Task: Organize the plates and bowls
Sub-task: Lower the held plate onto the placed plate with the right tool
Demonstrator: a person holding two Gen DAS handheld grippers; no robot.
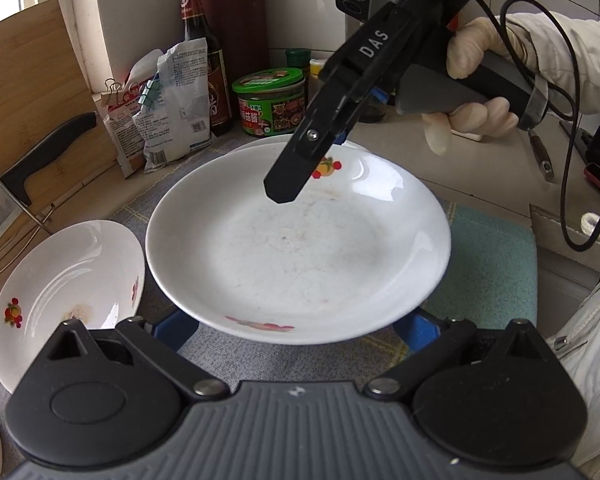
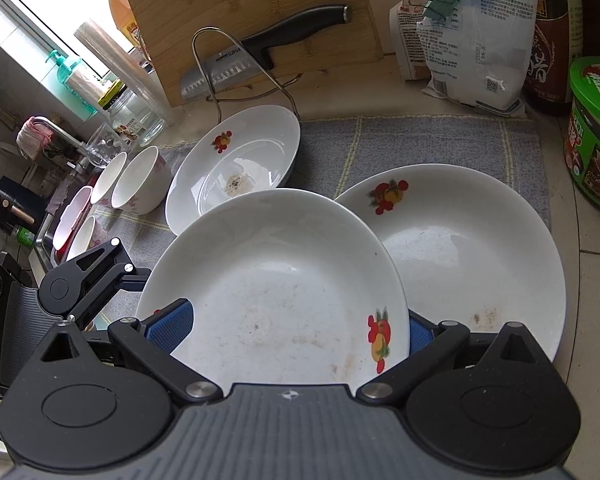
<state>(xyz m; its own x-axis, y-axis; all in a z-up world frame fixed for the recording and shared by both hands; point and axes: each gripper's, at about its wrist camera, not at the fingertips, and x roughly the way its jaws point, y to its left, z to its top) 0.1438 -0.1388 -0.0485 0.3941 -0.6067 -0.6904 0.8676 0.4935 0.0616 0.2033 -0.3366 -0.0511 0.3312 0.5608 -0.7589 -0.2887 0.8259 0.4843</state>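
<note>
A white plate with fruit prints (image 1: 296,248) hangs above the grey mat, held from both sides. My left gripper (image 1: 296,330) grips its near rim, blue pads under it. My right gripper (image 1: 312,164) clamps the far rim from above. In the right wrist view the same plate (image 2: 272,300) sits between the right gripper's (image 2: 292,328) blue pads (image 2: 168,324), and the left gripper (image 2: 96,276) shows at its left. A second plate (image 2: 472,248) lies under it on the mat. A third plate (image 2: 236,164) (image 1: 64,292) leans to the left. Several white bowls (image 2: 140,184) stand further left.
A bamboo cutting board (image 2: 252,12) with a knife (image 2: 260,52) in a wire rack stands behind the plates. Clipped food bags (image 1: 164,100), a sauce bottle (image 1: 204,56) and a green-lidded jar (image 1: 272,100) line the back. A sink (image 2: 44,240) lies left of the bowls.
</note>
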